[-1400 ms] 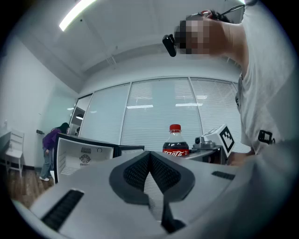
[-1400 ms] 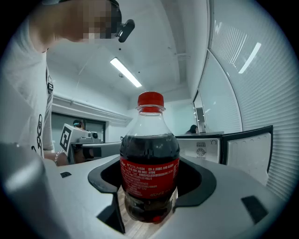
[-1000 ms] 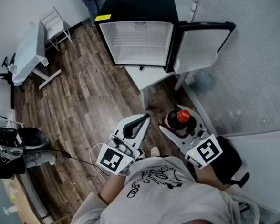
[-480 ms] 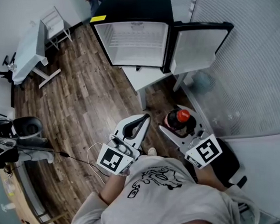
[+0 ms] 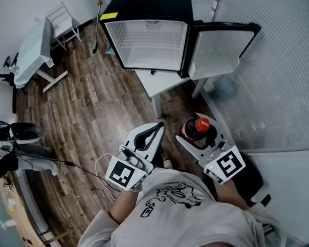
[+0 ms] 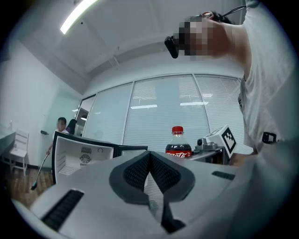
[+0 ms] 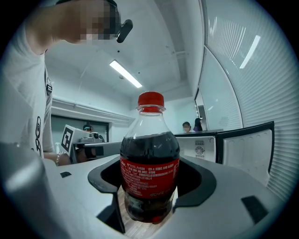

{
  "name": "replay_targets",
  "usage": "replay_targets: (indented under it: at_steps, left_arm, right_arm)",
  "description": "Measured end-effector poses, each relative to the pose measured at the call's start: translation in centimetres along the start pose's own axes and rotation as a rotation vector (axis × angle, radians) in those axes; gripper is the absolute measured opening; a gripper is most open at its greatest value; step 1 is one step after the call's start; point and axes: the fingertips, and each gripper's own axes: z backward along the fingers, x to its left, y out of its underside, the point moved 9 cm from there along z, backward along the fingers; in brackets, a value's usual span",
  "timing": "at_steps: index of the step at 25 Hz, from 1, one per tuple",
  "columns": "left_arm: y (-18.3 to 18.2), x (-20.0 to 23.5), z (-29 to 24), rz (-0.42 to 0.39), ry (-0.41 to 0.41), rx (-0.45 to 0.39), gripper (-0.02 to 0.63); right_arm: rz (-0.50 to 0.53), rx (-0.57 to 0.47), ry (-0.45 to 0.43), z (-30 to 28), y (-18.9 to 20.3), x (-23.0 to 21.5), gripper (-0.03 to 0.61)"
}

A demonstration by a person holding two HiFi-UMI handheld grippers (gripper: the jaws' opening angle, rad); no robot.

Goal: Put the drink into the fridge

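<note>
The drink is a cola bottle (image 5: 201, 126) with a red cap and red label. It stands upright between the jaws of my right gripper (image 5: 199, 123), which is shut on its body (image 7: 149, 172). My left gripper (image 5: 159, 127) is beside it on the left, its pads meeting at the tip (image 6: 149, 156) with nothing between them. The bottle (image 6: 177, 147) also shows past the left gripper's jaws. The black fridge (image 5: 156, 4) stands ahead with its white inside bare and its door (image 5: 220, 49) swung wide to the right.
The fridge rests on a small white table (image 5: 162, 83). A glass wall with blinds (image 5: 276, 59) runs along the right. At the left are a white table (image 5: 30, 50), a chair (image 5: 63, 21), black gear (image 5: 8, 146) and a floor cable (image 5: 84, 170). A person's stick (image 5: 96, 29) is left of the fridge.
A long stick has come into view left of the fridge, and the black gear at the left has shifted. Both grippers keep their pose, the right still on the bottle.
</note>
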Motion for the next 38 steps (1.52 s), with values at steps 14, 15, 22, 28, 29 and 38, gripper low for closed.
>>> replay_targets:
  at_steps: [14,15,22,28,29,38]
  left_arm:
    - [0.6,5.5,-0.7,0.015,0.018,-0.002,0.002]
    - [0.6,6.0,-0.8,0.016,0.019,-0.005,0.002]
    - [0.5,10.2,-1.9,0.027,0.033,0.001,0.002]
    - [0.1,14.8,-3.8,0.027,0.052,-0.001,0.002]
    - [0.0,15.4,-4.0,0.03,0.054,-0.003,0.002]
    - [-0.1,22.5,-6.5,0.047,0.074,0.004,0.002]
  right_arm:
    - [0.003,0.015,0.014,-5.0,0.2,-0.9,0.325]
    - [0.004,0.016,0.015,-5.5,0.3,-1.0,0.325]
    - [0.008,0.042,0.025,-9.4,0.5,-2.7,0.325]
    - [0.007,0.049,0.053,-13.4,0.0,-5.1,0.325]
    - [0.006,0.05,0.057,-14.0,0.0,-5.4,0.325]
    - [0.001,0.048,0.079,-20.5,-0.5,-8.4,0.325]
